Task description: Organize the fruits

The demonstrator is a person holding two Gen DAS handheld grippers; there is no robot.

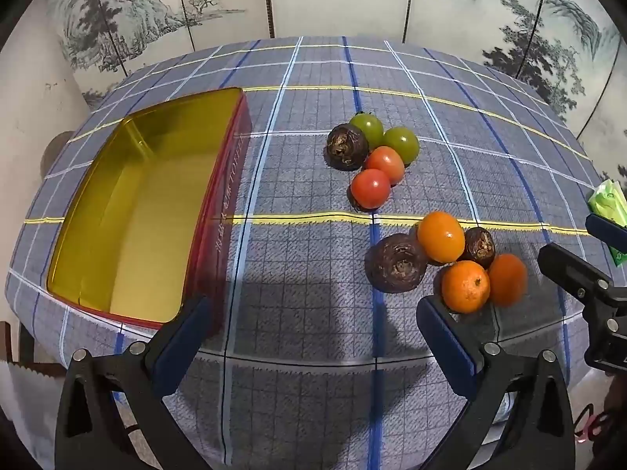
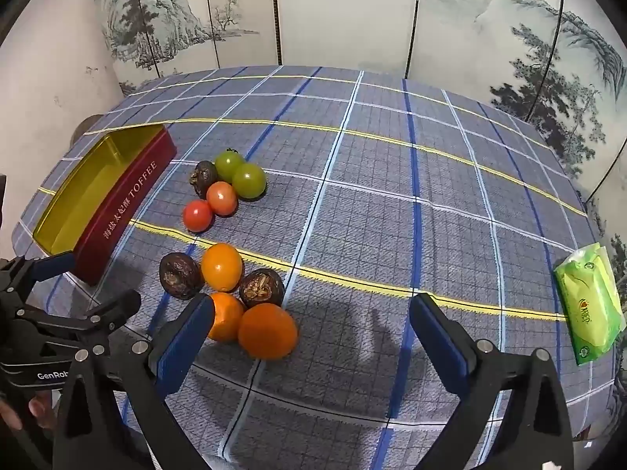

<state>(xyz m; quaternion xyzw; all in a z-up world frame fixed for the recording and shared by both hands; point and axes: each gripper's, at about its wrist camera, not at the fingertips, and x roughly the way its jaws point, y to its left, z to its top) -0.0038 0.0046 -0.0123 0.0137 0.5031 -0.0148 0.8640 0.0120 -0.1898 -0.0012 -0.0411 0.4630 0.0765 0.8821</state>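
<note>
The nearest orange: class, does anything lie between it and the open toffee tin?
Nothing visible. Only bare checked tablecloth lies between the nearest orange and the toffee tin; the left gripper hovers open above that stretch, touching nothing.

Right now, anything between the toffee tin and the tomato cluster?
Nothing: only bare checked tablecloth separates the toffee tin from the tomato cluster, clearest in the left wrist view.
</note>
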